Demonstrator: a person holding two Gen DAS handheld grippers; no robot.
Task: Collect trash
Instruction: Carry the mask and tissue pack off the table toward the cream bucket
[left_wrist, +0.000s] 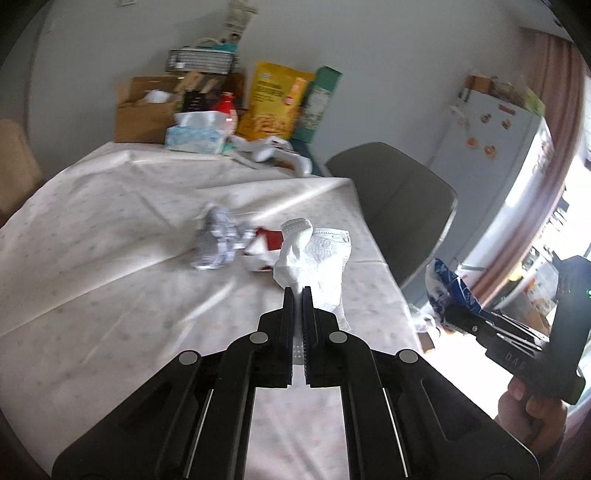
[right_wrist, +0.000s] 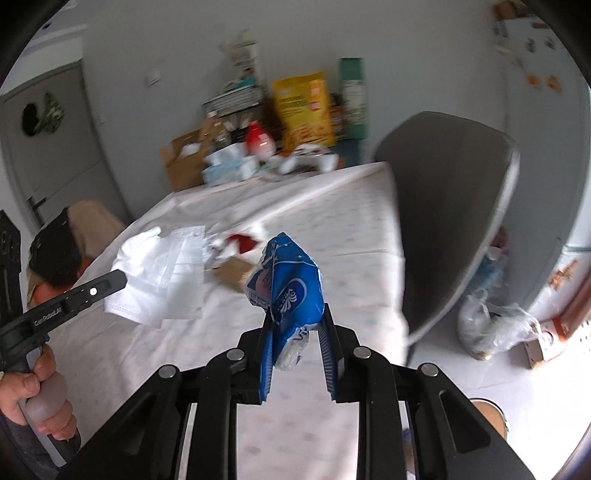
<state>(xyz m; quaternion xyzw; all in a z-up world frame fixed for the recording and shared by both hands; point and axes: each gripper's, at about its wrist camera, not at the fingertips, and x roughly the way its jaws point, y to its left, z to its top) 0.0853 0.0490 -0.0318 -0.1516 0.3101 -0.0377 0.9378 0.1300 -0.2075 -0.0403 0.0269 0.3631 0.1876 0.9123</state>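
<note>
At twelve o'clock of the left gripper, jaws clamped on white tissue, crumpled paper lies nearer it; right gripper grips a blue wrapper.

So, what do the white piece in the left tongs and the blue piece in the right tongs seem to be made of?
The white piece in the left tongs looks like soft matte paper tissue or nonwoven: it shows embossed dots and hangs limp. The blue piece in the right tongs seems to be thin plastic film, glossy and printed, with sharp crinkles and bright highlights.
</note>
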